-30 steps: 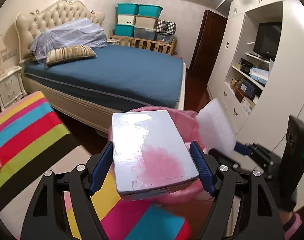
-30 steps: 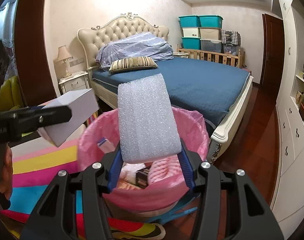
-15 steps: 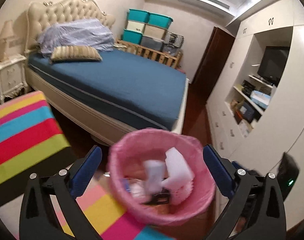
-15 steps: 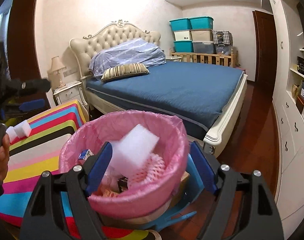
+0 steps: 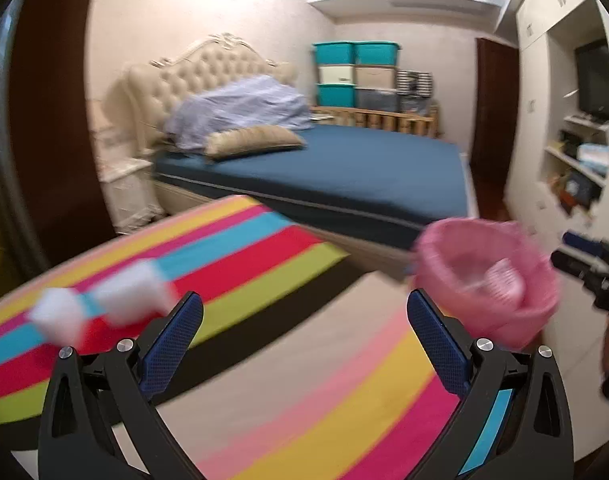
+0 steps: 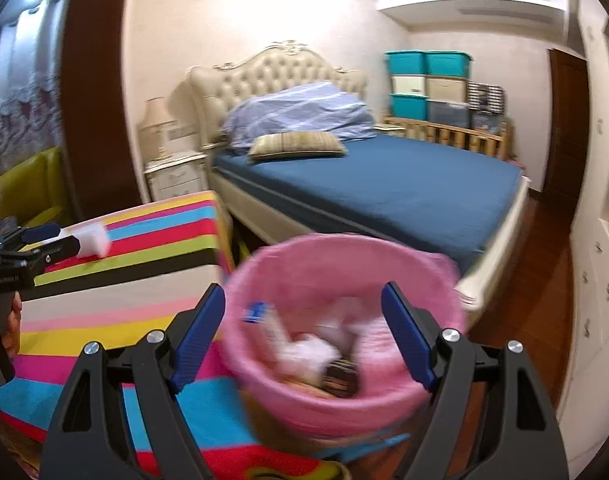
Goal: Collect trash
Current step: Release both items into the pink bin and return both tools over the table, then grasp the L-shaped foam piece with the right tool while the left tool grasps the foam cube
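Note:
A bin with a pink liner [image 6: 344, 392] stands by the striped table and holds white foam pieces [image 6: 304, 354] and other trash; it also shows at the right of the left wrist view [image 5: 488, 304]. My left gripper [image 5: 300, 344] is open and empty above the striped tablecloth [image 5: 264, 380]. Two white foam pieces [image 5: 130, 298] [image 5: 58, 314] lie on the cloth to its left, blurred. My right gripper [image 6: 304, 336] is open and empty over the bin. The left gripper [image 6: 44, 240] shows at the left of the right wrist view, by a white foam piece [image 6: 90, 240].
A bed with a blue sheet [image 6: 384, 184] stands behind the bin. A white nightstand [image 6: 174, 178] with a lamp is beside it. White cabinets [image 5: 564, 152] line the right wall. Stacked storage boxes [image 5: 356, 74] stand at the back.
Both grippers opened and dropped the white box and the foam block into the bin. The left gripper has swung left over the table toward the foam pieces.

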Motion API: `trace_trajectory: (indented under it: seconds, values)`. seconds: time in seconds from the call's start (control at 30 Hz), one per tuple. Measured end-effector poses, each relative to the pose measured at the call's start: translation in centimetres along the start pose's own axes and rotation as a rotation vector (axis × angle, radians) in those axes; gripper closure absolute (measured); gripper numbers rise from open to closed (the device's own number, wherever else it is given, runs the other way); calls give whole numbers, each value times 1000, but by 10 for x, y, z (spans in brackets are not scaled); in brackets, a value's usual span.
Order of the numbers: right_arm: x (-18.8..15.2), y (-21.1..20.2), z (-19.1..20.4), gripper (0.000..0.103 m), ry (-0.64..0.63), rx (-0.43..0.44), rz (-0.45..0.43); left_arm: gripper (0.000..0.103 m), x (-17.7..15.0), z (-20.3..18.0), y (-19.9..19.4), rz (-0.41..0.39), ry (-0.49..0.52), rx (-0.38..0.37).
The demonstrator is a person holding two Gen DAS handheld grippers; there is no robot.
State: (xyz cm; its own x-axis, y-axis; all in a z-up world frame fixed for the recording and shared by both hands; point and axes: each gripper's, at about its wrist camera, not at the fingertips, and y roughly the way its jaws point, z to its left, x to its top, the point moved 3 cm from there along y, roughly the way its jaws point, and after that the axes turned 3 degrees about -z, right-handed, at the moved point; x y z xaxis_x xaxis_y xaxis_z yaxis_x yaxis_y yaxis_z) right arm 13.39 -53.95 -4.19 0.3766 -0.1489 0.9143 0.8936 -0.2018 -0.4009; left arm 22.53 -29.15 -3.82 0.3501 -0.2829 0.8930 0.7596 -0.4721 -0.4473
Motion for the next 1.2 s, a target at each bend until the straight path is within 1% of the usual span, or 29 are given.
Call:
trace_trajectory:
  seconds: [0.07, 0.1, 0.13, 0.23, 0.33, 0.37, 0.43, 0.53, 0.6, 0.67, 0.73, 0.87, 1.03, 1.07, 1.2]
  values:
    - [2, 11, 25, 25, -14, 26, 8, 7, -10, 29, -9, 27, 9, 74]
    - [3, 18, 38, 25, -18, 40, 17, 7, -14, 39, -13, 40, 6, 96]
    - [3, 26, 55, 25, -22, 56, 29, 7, -20, 55, -18, 58, -5, 125]
    - [3, 45, 98, 25, -36, 112, 60, 7, -36, 89, -31, 76, -42, 182]
    - [2, 57, 139, 25, -71, 155, 80, 7, -50, 133, -44, 99, -90, 266]
    - [2, 63, 159, 25, -91, 178, 89, 7, -53, 143, -45, 108, -104, 283]
    - [3, 75, 185, 25, -116, 214, 106, 7, -58, 172, -46, 132, -154, 312]
    - [4, 89, 216, 25, -150, 243, 129, 7, -65, 204, -47, 154, -219, 349]
    - [4, 105, 238, 25, -180, 265, 156, 7, -70, 218, -48, 159, -231, 358]
    - [5, 124, 258, 25, -201, 283, 188, 7, -71, 228, -44, 172, -214, 370]
    - [7, 141, 275, 25, -209, 304, 212, 7, -72, 230, -39, 186, -194, 371]
    - [17, 176, 307, 25, -247, 358, 252, 7, -75, 243, -27, 226, -193, 339]
    - [29, 213, 332, 25, -264, 403, 298, 7, -77, 257, -8, 276, -206, 307]
    - [30, 222, 340, 25, -273, 415, 315, 7, -77, 258, -5, 282, -204, 307]
    - [35, 243, 362, 25, -330, 448, 335, 7, -71, 265, 7, 292, -216, 276]
